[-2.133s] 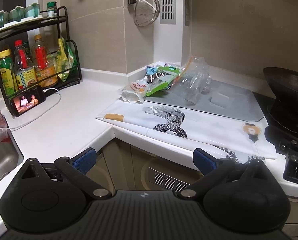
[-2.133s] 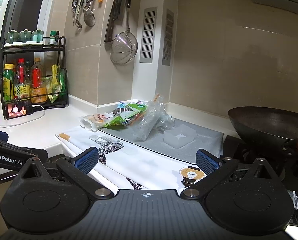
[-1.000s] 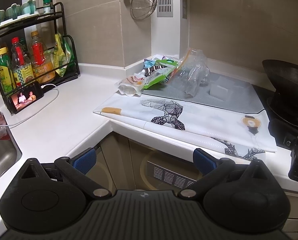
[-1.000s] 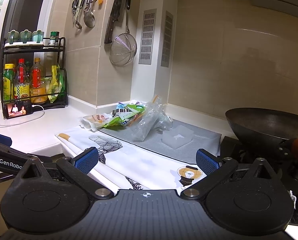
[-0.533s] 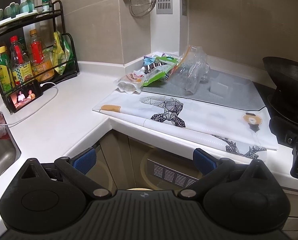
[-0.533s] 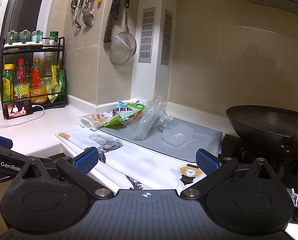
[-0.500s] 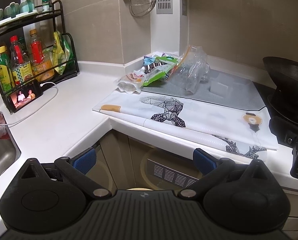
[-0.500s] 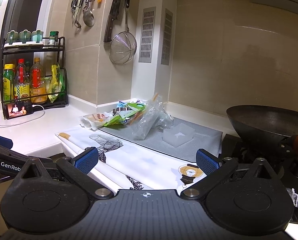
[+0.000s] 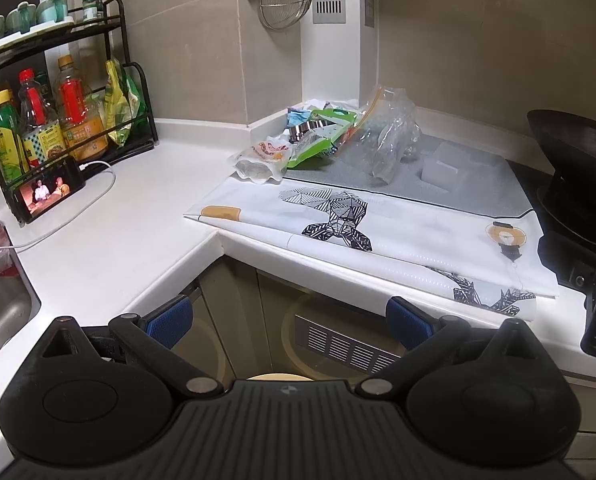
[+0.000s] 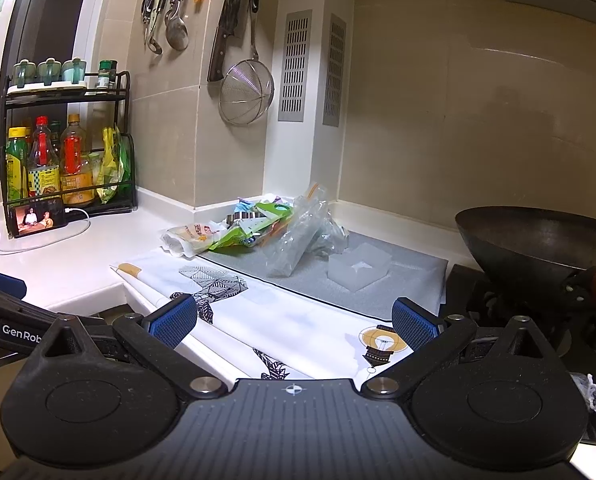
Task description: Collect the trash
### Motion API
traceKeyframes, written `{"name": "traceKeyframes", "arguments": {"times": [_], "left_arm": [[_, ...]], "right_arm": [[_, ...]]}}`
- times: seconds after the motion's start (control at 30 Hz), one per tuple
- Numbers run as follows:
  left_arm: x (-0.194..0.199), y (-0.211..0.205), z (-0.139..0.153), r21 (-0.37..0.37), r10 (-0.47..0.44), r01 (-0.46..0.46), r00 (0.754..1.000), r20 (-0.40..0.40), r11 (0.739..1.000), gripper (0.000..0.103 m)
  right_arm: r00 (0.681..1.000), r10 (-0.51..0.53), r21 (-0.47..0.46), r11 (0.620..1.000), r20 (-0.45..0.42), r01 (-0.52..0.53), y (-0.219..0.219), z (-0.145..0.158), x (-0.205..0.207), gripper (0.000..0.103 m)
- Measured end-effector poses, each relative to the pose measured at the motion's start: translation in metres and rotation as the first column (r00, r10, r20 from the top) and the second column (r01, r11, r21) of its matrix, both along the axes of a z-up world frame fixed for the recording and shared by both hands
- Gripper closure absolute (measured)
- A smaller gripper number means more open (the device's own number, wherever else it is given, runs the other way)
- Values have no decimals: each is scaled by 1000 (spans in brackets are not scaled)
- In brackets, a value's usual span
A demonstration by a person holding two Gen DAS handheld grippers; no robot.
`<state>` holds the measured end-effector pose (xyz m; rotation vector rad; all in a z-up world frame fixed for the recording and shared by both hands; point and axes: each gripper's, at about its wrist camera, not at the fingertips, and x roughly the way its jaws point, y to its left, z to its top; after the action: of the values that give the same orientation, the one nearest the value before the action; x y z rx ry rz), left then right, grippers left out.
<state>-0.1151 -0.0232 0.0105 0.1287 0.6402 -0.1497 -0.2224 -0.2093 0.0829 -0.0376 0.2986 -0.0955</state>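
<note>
A heap of trash lies at the back corner of the white counter: a green wrapper [image 9: 322, 136] [image 10: 253, 222], a printed pouch [image 9: 261, 158] [image 10: 187, 240], a crumpled clear plastic bag [image 9: 390, 136] [image 10: 302, 236] and a small white plastic box [image 9: 442, 168] [image 10: 360, 266]. They rest on a grey mat [image 9: 478, 188] [image 10: 410, 276] and beside a white patterned sheet [image 9: 378, 232] [image 10: 257, 308]. My left gripper [image 9: 289, 320] hangs open in front of the counter edge, far from the heap. My right gripper [image 10: 293, 320] is open too, above the sheet's near edge, nothing between its fingers.
A black wok [image 9: 574, 148] [image 10: 538, 248] sits on the stove at right. A black rack [image 9: 57, 80] [image 10: 65, 136] with bottles stands at the left, a lit phone [image 9: 47, 192] [image 10: 37, 218] with a white cable before it. A sink [image 9: 1, 312] is lower left. Utensils and a strainer [image 10: 245, 92] hang on the wall.
The left gripper has drawn back and dropped a little, so more of the cabinet front below the counter shows. The right gripper has barely moved. Both stay open.
</note>
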Motion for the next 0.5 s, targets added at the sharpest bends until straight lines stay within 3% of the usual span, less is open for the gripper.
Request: {"name": "traceKeyframes", "arguments": {"times": [0.5], "left_arm": [[5,1,-13,34,29,-28,999,-33,999,0]], "right_arm": [[999,16,27,1000,-29,-16,-4,-10,6,0]]}}
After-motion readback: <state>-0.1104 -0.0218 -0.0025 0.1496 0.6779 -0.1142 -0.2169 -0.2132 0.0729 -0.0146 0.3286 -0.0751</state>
